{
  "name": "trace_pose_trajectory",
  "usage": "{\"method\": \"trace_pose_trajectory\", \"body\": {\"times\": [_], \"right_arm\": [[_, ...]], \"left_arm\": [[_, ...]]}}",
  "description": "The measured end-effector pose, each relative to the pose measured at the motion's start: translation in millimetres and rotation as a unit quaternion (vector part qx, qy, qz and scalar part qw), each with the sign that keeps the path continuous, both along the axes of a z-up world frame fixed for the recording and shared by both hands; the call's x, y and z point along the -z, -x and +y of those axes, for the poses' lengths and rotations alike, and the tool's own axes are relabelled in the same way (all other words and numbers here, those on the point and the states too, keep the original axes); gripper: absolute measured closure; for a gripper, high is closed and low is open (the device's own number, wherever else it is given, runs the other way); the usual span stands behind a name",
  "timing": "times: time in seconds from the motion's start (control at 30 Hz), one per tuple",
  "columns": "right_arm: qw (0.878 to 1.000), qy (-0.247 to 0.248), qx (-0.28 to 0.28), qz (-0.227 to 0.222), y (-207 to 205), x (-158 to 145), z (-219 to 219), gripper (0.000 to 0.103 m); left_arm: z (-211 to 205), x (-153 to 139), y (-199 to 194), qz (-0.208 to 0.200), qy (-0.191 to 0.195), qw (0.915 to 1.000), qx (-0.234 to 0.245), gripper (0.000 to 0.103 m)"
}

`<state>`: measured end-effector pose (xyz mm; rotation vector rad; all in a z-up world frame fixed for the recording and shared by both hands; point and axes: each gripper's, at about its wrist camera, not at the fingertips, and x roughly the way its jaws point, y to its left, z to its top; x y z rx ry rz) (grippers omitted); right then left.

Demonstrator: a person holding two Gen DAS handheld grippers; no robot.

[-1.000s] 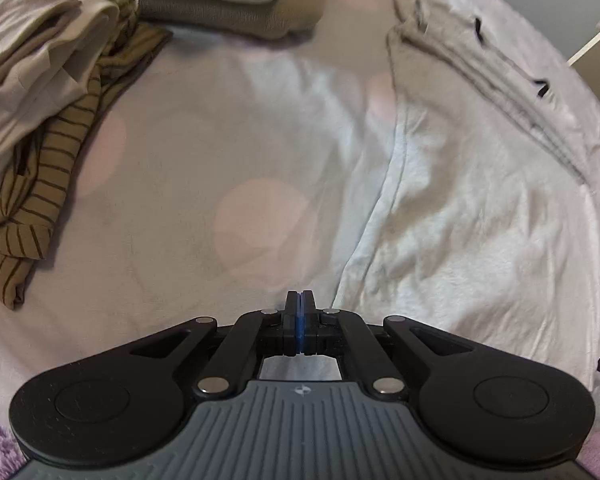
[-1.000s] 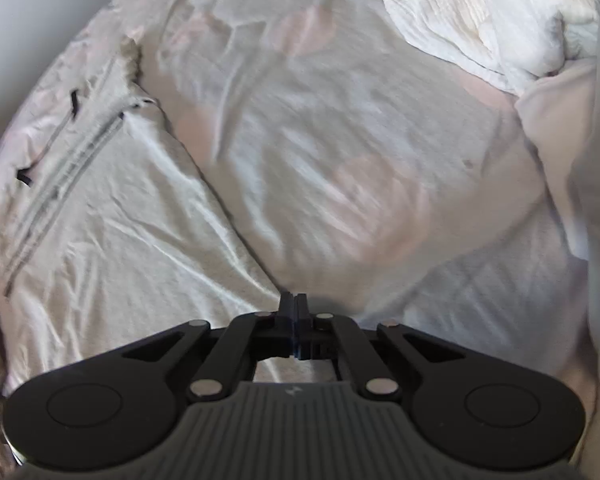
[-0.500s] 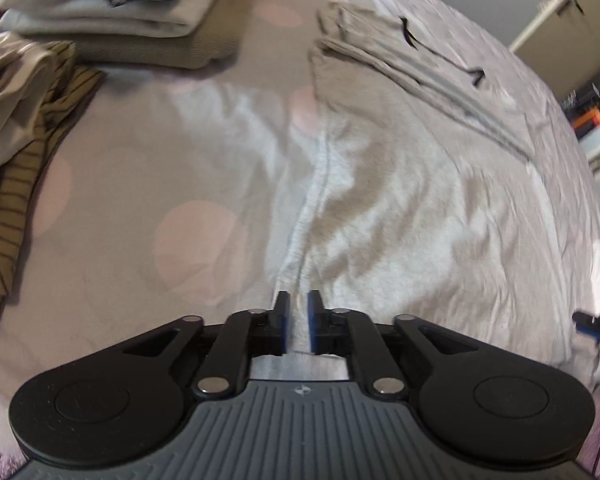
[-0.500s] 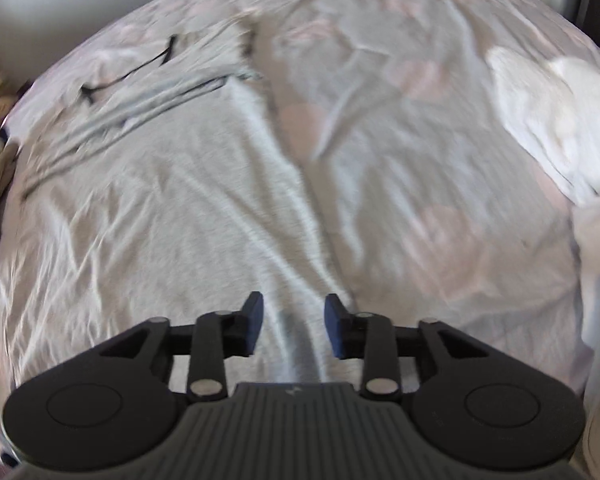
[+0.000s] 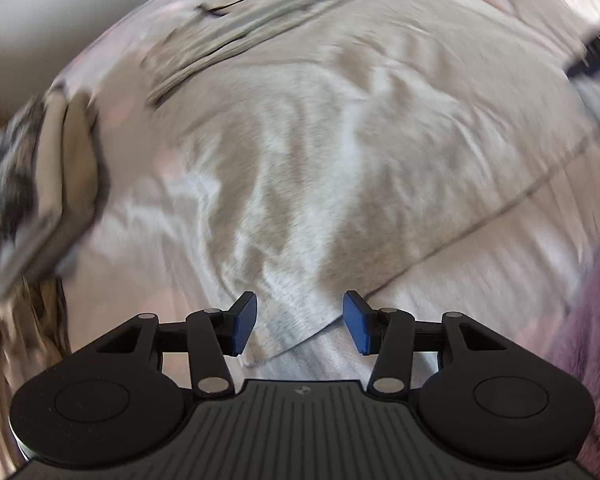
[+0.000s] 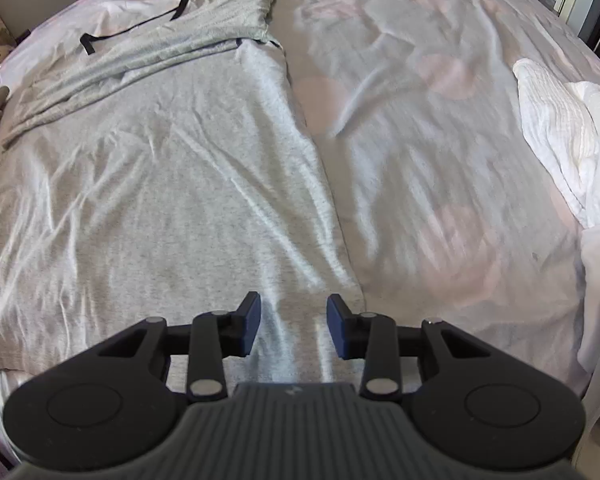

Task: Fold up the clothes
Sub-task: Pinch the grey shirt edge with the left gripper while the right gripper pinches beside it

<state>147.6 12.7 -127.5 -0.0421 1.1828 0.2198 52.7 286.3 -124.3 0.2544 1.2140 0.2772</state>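
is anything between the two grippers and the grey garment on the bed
Nothing visible. The grey garment lies flat on the bedsheet, its near edge right under both grippers. The right gripper is open above it; the left gripper has its jaws opening over a corner, pads not pressing the cloth.

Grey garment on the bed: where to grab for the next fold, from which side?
Take the grey garment at its near hem, one corner per hand-held gripper. The left hand-held gripper, jaws opening, straddles one corner; the right hand-held gripper hangs open over the hem. It lies flat, so come from above, pinching the free edge.
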Motion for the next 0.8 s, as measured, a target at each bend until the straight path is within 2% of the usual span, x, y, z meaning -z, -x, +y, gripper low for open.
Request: {"method": "trace_pose_trajectory", "body": {"times": [0.07,0.1,0.13,0.23,0.27,0.33,0.43,0.47,0.63,0.73,0.8], "right_arm": [[1.000,0.012,-0.004,0.001,-0.1,0.7,3.9,0.062],[1.000,0.016,-0.006,0.001,0.1,1.0,5.0,0.062],[1.000,0.020,-0.007,-0.001,0.8,1.1,5.5,0.061],[1.000,0.025,-0.007,-0.004,2.1,1.1,5.2,0.060],[1.000,0.023,-0.005,-0.005,1.7,0.8,3.9,0.060],[1.000,0.021,0.000,-0.006,-0.1,0.6,3.3,0.058],[1.000,0.024,-0.003,-0.005,-1.0,0.8,4.8,0.057],[1.000,0.028,-0.009,-0.004,-1.1,1.3,7.2,0.057],[0.998,0.018,-0.053,-0.009,0.6,-3.9,15.7,0.057],[0.995,-0.003,-0.093,-0.024,2.7,-15.3,19.5,0.057],[0.988,0.015,-0.149,-0.035,6.9,-23.7,27.7,0.057]], "left_arm": [[-16.0,-2.1,0.7,-0.008,-0.030,0.9976,0.063,0.057],[-23.9,-1.4,2.0,-0.005,-0.050,0.9936,0.101,0.057],[-30.9,1.6,4.0,0.003,-0.073,0.9878,0.138,0.057],[-46.5,21.9,11.7,0.045,-0.144,0.9617,0.229,0.056],[-48.9,29.1,14.3,0.057,-0.155,0.9548,0.247,0.056],[-48.6,41.9,16.8,0.075,-0.144,0.9518,0.260,0.056],[-49.6,56.6,19.2,0.088,-0.167,0.9428,0.275,0.057],[-49.1,60.0,19.3,0.090,-0.171,0.9411,0.278,0.061],[-38.1,61.1,10.4,0.083,-0.167,0.9498,0.251,0.089],[-37.1,64.1,10.1,0.084,-0.165,0.9493,0.254,0.094],[-35.3,62.4,8.4,0.080,-0.161,0.9519,0.248,0.096]]}}
